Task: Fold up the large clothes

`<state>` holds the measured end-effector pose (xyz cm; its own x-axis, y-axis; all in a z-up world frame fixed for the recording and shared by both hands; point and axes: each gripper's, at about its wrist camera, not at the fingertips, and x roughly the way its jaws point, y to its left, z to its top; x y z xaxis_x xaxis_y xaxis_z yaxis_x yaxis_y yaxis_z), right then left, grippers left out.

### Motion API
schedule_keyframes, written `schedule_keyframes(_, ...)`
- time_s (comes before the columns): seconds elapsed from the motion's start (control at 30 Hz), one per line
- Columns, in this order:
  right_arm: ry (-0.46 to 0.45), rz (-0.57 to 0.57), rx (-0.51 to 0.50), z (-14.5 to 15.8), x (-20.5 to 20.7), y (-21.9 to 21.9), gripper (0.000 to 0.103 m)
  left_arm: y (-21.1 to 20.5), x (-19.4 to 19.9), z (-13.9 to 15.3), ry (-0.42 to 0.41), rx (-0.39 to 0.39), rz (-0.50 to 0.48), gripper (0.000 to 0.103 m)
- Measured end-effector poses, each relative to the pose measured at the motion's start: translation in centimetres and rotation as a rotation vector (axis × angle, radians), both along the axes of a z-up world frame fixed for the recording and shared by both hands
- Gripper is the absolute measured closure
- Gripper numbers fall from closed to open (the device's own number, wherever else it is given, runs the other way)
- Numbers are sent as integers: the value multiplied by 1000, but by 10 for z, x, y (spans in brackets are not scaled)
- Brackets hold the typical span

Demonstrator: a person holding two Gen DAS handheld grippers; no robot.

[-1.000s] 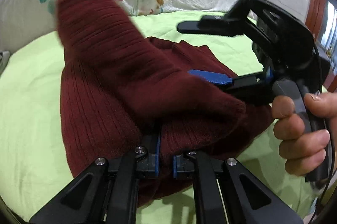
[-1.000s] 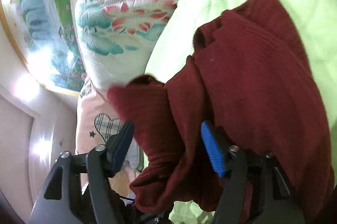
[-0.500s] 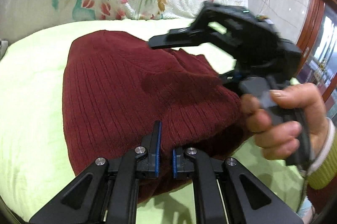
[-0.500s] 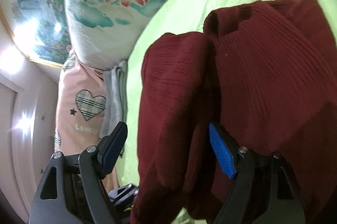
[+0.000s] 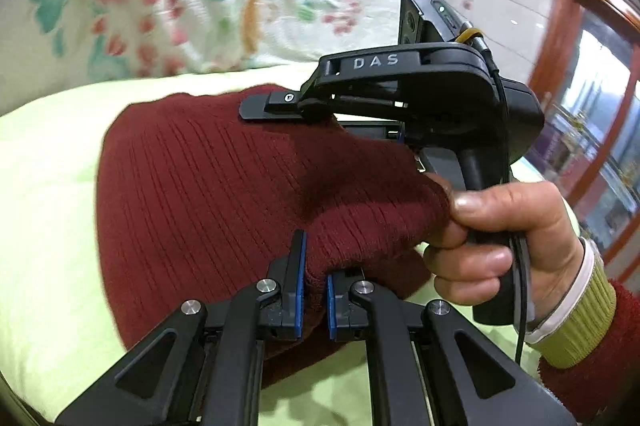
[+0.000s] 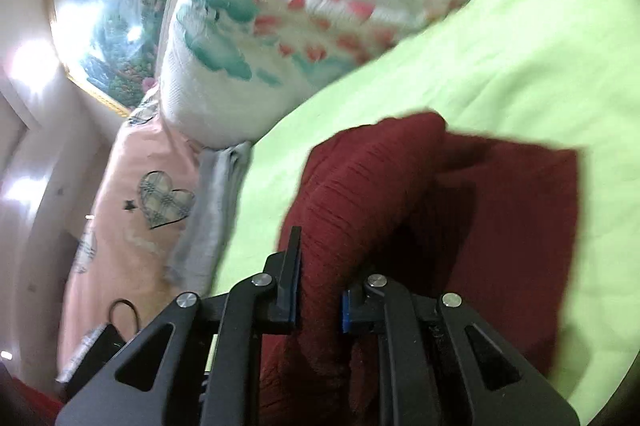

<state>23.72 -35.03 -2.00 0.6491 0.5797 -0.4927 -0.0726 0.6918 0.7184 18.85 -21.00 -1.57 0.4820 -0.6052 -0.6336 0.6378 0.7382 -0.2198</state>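
1. A dark red ribbed knit sweater (image 5: 208,194) lies bunched on a lime-green bedsheet (image 5: 44,162), its ribs running away from the left wrist camera; the sheet shows pale and smooth on every side of it.

2. The left gripper (image 5: 315,290), black with blue pads, is closed to a narrow gap on a fold at the sweater's near edge; a ridge of knit stands pinched between the two pads (image 5: 300,286).

3. The right gripper (image 6: 318,300) grips a thick roll of the same sweater (image 6: 500,226); its jaws stand a little wider than the left pair, with the cloth filling the space between them and spilling toward the camera.

4. Seen from the left wrist camera, the right gripper's black body, lettered "DAS", reaches over the sweater's far side, one long finger (image 5: 276,104) lying flat above the knit; a bare right hand (image 5: 508,238) wraps its handle, the thumb touching the sweater's edge; a yellow-green cuff (image 5: 576,322) and a dark red sleeve cover the wrist.

5. Behind the sweater rests a white quilted pillow with teal and red flowers (image 6: 280,26), blurred in both views; beside it, in the right wrist view, lies a pink pillow with a plaid heart (image 6: 132,210); a gold-framed landscape painting (image 6: 112,6) hangs on the wall above.
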Motion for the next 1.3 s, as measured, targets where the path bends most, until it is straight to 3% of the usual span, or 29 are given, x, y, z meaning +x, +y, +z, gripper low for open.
schedule_keyframes(0.13,103,-90,-106,-28,-16,-29,88,-28,3,-29,82,19,-62,96)
schedule_keyframes(0.23,149,-101,-89,-52,-18,-38,88,-37,8,-52,136,47,-68,96)
schedule_keyframes(0.4,117,-101,-90,-47,-18,-39,88,-32,9,-49,136,44,-79,95)
schedule_keyframes(0.53,116,-102,-121,-48,-19,-33,86,-20,12,-45,184,33,-73,85)
schedule_keyframes(0.63,139,-118,-129,-53,-23,-37,76,-9,18,-36,198,9,-58,61)
schedule_keyframes(0.7,144,-127,-112,-53,-29,-39,74,7,12,-28,186,-1,-44,42)
schedule_keyframes(0.77,144,-138,-137,-49,-34,-38,69,25,8,-18,169,-18,-14,33)
schedule_keyframes(0.8,145,-149,-154,-47,-37,-38,64,33,8,-15,168,-28,-2,32)
schedule_keyframes(0.87,134,-158,-156,-42,-41,-38,43,53,13,-9,185,-55,40,32)
schedule_keyframes(0.97,111,-173,-164,-34,-48,-38,28,74,25,-9,226,-103,79,30)
schedule_keyframes(1.1,115,-189,-158,-33,-48,-46,26,91,55,-19,273,-107,176,25)
schedule_keyframes(1.3,151,-173,-111,-44,-39,-51,26,107,115,-61,477,-194,208,24)
